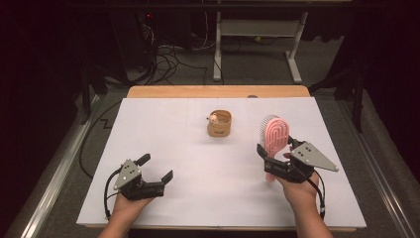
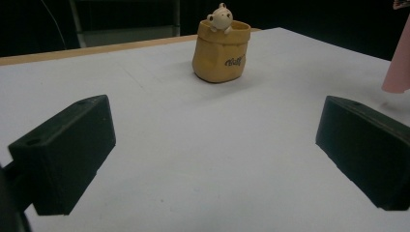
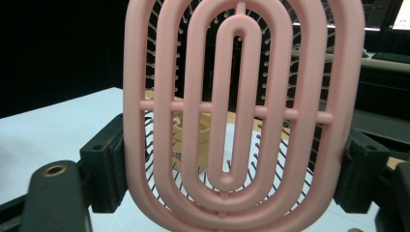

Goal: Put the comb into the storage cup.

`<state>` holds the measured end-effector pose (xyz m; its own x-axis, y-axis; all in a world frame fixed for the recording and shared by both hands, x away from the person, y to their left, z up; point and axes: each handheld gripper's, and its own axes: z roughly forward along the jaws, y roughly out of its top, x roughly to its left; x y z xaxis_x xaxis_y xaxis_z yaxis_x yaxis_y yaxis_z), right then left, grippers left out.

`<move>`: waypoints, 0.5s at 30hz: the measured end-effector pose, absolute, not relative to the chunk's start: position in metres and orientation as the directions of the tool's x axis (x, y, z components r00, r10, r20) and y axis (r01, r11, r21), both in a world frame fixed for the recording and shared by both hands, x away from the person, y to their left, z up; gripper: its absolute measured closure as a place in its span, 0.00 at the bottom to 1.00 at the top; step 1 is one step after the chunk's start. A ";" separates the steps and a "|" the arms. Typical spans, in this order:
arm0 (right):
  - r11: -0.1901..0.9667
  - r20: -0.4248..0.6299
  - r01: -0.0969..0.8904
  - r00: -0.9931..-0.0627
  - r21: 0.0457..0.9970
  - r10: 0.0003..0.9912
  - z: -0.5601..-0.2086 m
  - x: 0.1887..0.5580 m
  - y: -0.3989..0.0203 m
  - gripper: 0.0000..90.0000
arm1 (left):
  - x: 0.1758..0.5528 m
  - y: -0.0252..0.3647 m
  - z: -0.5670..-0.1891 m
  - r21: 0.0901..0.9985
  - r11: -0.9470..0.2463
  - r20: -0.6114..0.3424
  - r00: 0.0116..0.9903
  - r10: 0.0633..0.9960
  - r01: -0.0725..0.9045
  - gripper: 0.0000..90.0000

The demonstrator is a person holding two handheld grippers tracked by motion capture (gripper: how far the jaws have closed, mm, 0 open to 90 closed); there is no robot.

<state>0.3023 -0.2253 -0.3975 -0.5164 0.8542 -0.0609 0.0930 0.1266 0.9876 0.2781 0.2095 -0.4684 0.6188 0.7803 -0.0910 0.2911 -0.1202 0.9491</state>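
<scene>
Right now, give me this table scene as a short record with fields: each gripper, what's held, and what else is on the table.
left gripper: open, holding nothing, low over the white table
right gripper: shut on the pink hairbrush
hairbrush pose: upright, head above the gripper
tan pot: stands mid-table, far side, apart from both grippers
pot detail: small figure on its rim

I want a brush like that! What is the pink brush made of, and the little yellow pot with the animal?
The pink brush looks like smooth moulded plastic: even colour, rounded ribs, thin pins behind. The right gripper clamps it. The yellow pot is probably glazed ceramic, given its soft sheen and thick rim, though it could be resin.
</scene>
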 end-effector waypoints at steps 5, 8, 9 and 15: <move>0.151 -0.082 0.091 -0.520 0.984 0.850 -0.390 0.312 -0.214 0.22 | 0.278 0.211 -0.468 0.950 -0.119 -0.090 0.620 0.780 0.288 0.01; 0.162 -0.095 0.085 -0.520 0.983 0.849 -0.384 0.318 -0.207 0.22 | 0.278 0.211 -0.468 0.951 -0.118 -0.090 0.620 0.779 0.286 0.01; 0.164 -0.097 0.085 -0.521 0.983 0.848 -0.382 0.320 -0.206 0.22 | 0.278 0.211 -0.467 0.951 -0.118 -0.090 0.621 0.779 0.286 0.01; 0.169 -0.107 0.072 -0.521 0.983 0.847 -0.373 0.328 -0.197 0.22 | 0.278 0.211 -0.467 0.951 -0.123 -0.086 0.624 0.777 0.285 0.01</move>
